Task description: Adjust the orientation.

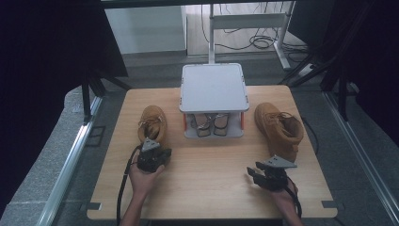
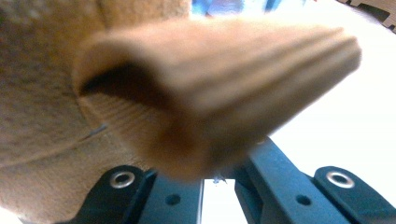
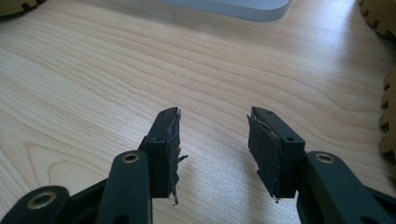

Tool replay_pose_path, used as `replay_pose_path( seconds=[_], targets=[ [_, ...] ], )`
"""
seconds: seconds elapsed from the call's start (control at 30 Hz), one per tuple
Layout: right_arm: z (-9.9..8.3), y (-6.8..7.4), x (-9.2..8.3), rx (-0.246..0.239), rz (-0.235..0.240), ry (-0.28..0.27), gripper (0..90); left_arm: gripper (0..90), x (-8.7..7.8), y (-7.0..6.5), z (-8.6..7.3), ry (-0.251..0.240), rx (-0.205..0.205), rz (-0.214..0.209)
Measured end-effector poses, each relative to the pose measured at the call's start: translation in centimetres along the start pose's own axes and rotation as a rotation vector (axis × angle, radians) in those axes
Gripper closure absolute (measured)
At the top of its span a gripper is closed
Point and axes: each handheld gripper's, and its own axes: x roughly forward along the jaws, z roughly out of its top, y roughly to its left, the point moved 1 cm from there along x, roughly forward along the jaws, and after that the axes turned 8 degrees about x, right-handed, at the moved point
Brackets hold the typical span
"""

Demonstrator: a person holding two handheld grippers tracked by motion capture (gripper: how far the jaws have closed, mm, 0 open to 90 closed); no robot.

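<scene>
A wooden table (image 1: 207,188) seen from above, with a person's two forearms coming in from the near edge, each hand holding a black two-jaw gripper.

The left gripper (image 1: 151,149) sits at the heel end of the left tan boot (image 1: 153,123), which lies on the table just ahead of its jaws. In the left gripper view, the padded collar of the left tan boot (image 2: 219,93) fills the space right above the jaws, blurred by closeness, and the jaws are clenched on that collar edge. Beyond the boot's toe the table runs on to its far left corner.

The right gripper (image 1: 256,173) hovers low over bare wood near the table's near right edge. Its jaws stand apart and released, with nothing between them; in the right gripper view the right gripper (image 3: 212,140) has only wood grain ahead of its worn pads. The right tan boot (image 1: 280,129) stands just beyond and to the right of these jaws, apart from them.

A grey two-tier rack (image 1: 214,89) stands ahead of both grippers at the far middle of the table, between the boots, with a pair of sandals (image 1: 211,125) on its lower shelf. A broad open strip of table lies between the two grippers.
</scene>
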Motion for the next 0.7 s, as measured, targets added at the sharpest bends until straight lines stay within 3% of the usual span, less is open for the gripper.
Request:
replay_pose_path(
  seconds=[0.27,0.47,0.57,0.7],
  targets=[
    [0.0,0.0,0.0,-0.003,0.003,-0.003,53.5,90.0,-1.2,0.8,-0.9,-0.005,-0.010,-0.005],
    [0.1,-0.1,-0.2,-0.002,0.001,-0.005,53.5,90.0,-2.0,1.2,-1.2,0.029,0.025,0.020],
    [0.1,-0.2,-0.2,0.000,0.001,-0.006,53.5,90.0,-2.6,1.9,-1.6,0.026,-0.002,0.000],
    [0.1,-0.2,-0.2,-0.001,0.000,-0.006,53.4,90.0,-3.3,2.4,-2.0,0.048,0.004,0.019]
  ],
)
